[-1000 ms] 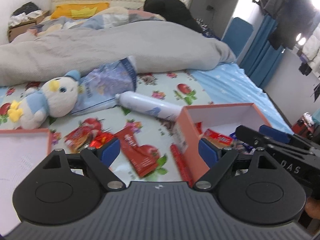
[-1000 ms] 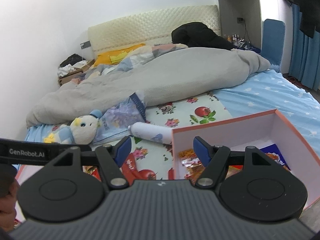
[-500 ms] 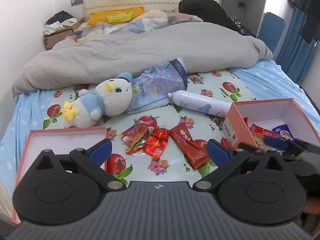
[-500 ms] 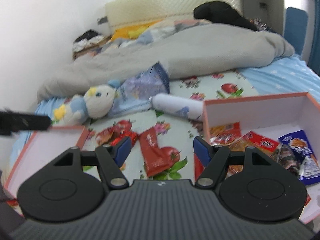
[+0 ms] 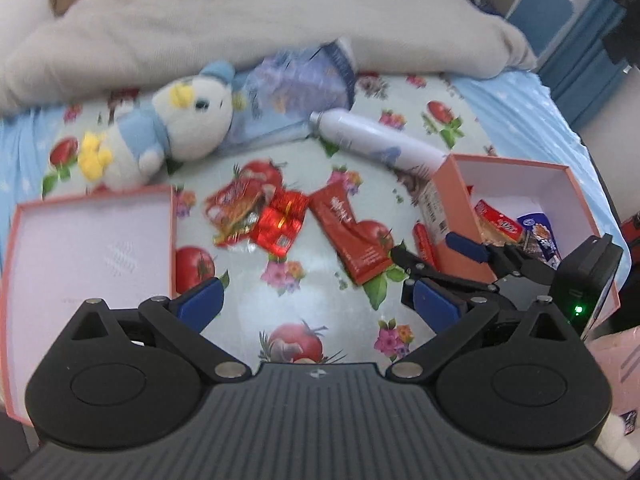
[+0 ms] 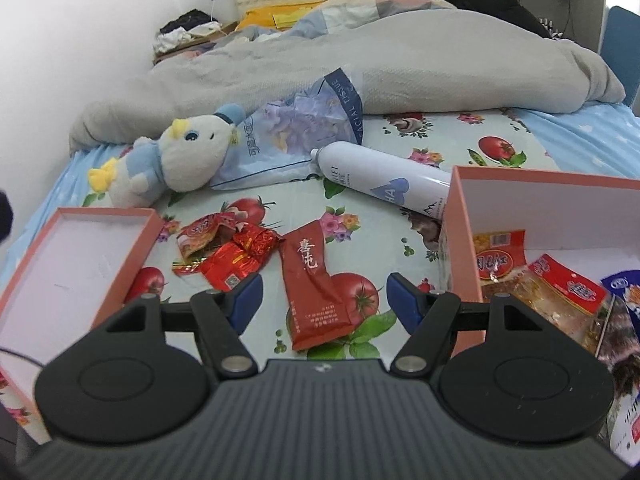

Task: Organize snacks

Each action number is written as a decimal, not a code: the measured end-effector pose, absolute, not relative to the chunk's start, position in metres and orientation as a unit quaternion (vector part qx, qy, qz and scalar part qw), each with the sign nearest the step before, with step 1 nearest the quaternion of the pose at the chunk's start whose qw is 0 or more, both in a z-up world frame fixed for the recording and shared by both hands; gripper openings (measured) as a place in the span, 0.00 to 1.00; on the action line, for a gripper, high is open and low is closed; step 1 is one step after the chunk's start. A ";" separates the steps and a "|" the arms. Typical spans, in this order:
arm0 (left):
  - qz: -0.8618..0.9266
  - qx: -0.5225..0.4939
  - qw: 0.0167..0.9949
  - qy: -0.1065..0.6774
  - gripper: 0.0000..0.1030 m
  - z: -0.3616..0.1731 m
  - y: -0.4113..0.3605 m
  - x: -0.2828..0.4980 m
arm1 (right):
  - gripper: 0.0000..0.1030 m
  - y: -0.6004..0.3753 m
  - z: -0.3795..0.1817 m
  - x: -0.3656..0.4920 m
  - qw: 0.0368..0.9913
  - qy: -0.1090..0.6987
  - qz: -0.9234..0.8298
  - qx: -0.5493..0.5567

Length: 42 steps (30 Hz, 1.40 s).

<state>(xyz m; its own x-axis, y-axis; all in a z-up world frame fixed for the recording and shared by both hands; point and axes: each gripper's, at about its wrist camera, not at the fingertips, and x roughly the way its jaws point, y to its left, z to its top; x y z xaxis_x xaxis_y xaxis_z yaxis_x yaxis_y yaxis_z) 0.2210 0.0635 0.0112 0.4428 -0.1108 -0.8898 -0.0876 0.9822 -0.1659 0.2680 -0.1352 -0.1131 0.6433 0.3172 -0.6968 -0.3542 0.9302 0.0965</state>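
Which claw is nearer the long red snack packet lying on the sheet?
Right. The right claw hangs open directly over the long red snack packet. The left claw, also open, sits back and to the packet's left, over bare sheet.

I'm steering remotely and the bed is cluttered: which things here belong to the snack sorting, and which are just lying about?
Part of the job:
- long red packet
- crumpled red packets
- orange box already holding snacks
- box lid
- open right gripper, open left gripper

Just lying about:
- plush duck
- white spray can
- tissue pack
- grey duvet
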 end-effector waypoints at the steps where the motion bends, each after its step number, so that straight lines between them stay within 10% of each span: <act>1: -0.004 -0.099 0.842 0.530 0.99 0.009 0.066 0.224 | 0.68 -0.134 -0.114 0.271 0.905 0.380 0.187 -0.026; 42: -0.060 -0.046 0.835 0.545 0.98 -0.171 0.090 0.388 | 0.67 -0.085 -0.205 0.348 0.861 0.448 0.226 -0.083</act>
<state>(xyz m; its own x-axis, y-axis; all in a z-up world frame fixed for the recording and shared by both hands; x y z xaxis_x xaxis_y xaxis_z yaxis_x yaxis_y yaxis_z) 0.3884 0.0900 -0.1705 0.3996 -0.1502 -0.9043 0.0493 0.9886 -0.1424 0.3480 -0.0850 -0.2054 0.4973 0.3142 -0.8087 -0.4632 0.8843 0.0587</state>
